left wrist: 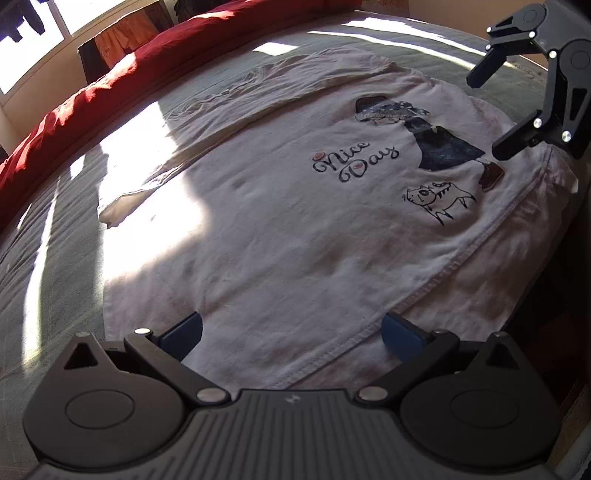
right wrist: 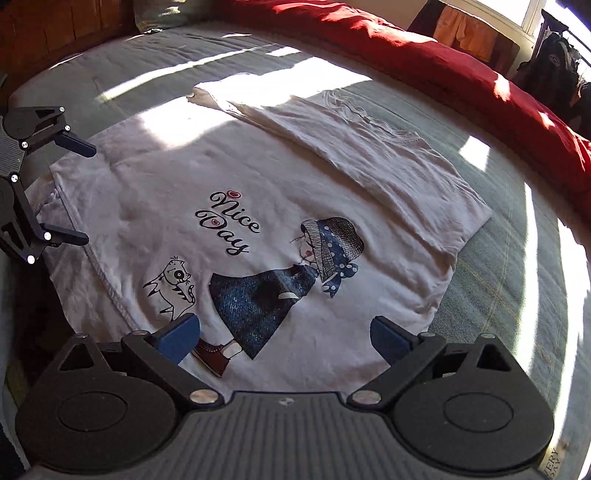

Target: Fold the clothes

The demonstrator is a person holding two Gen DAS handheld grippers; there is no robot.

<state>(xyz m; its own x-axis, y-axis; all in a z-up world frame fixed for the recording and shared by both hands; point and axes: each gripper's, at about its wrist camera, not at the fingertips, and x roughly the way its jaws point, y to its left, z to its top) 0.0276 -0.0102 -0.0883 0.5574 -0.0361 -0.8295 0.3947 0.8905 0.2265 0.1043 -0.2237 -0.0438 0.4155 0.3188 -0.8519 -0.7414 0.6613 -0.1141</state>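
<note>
A white long-sleeved shirt (left wrist: 280, 229) printed with "Nice Day", a girl and a cat lies flat on the grey-green bed (left wrist: 48, 280). One sleeve (right wrist: 258, 110) stretches out along the shirt's far side, over a folded-in strip of fabric. My left gripper (left wrist: 291, 338) hovers open over the stitched hem (left wrist: 443, 269) with nothing between its fingers. My right gripper (right wrist: 286, 341) hovers open over the girl print's shoe end of the shirt (right wrist: 295, 206). Each gripper shows in the other's view: the right gripper (left wrist: 495, 110) at upper right, the left gripper (right wrist: 83, 194) at the left edge.
A red duvet (left wrist: 74, 110) is bunched along the bed's far side, also the red duvet (right wrist: 406, 40) in the right view. Orange clothes (right wrist: 465, 33) and a dark backpack (right wrist: 554, 62) stand beyond it by the window. A wooden headboard (right wrist: 55, 22) lies past the bed's end.
</note>
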